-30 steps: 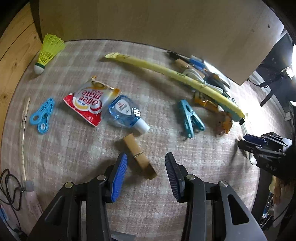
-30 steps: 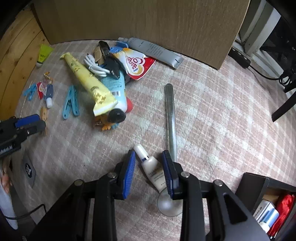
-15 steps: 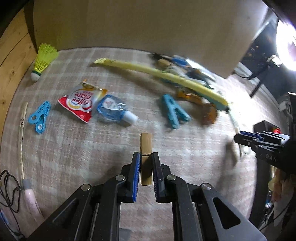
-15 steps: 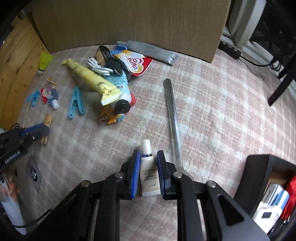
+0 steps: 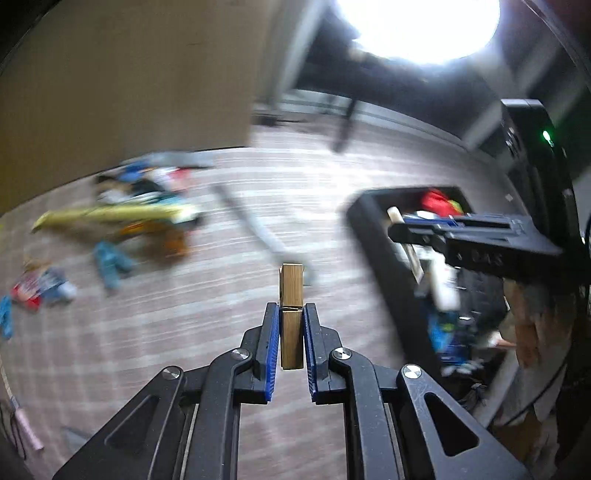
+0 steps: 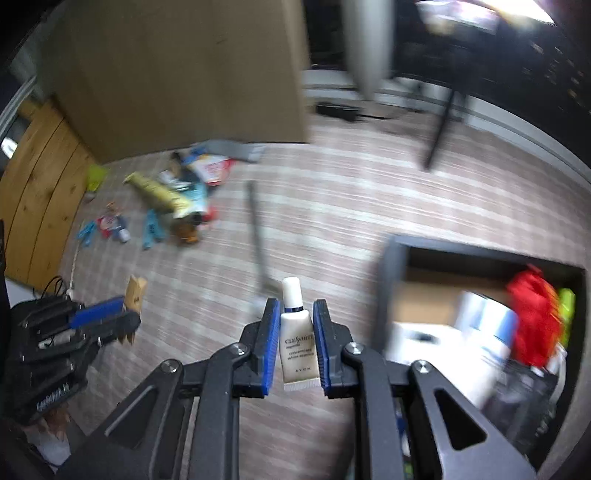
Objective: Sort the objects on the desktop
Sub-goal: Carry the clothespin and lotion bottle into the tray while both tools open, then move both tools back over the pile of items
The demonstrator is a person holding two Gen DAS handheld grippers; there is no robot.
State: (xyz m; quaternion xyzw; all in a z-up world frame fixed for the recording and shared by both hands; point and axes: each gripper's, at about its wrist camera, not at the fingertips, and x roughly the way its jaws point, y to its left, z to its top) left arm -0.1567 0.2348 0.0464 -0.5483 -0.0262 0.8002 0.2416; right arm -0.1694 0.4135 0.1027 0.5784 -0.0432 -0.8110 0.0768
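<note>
The left gripper (image 5: 290, 321) clamps a wooden peg (image 5: 291, 295) above the plaid cloth (image 5: 184, 332). The right gripper (image 6: 295, 317) clamps a white tube (image 6: 297, 339) printed "CLEARWHITE" and "AVON", beside the black bin (image 6: 391, 258).

Both wrist views are showing heavy motion blur across the checked cloth (image 5: 177, 332) and the scattered items; only the fingers (image 5: 271, 343) and what they are gripping are staying sharp; a blown-out white glare (image 5: 421, 26) is flooding the left view's top; the scene is looking dim; fisheye curvature is bending and darkening the edges.
</note>
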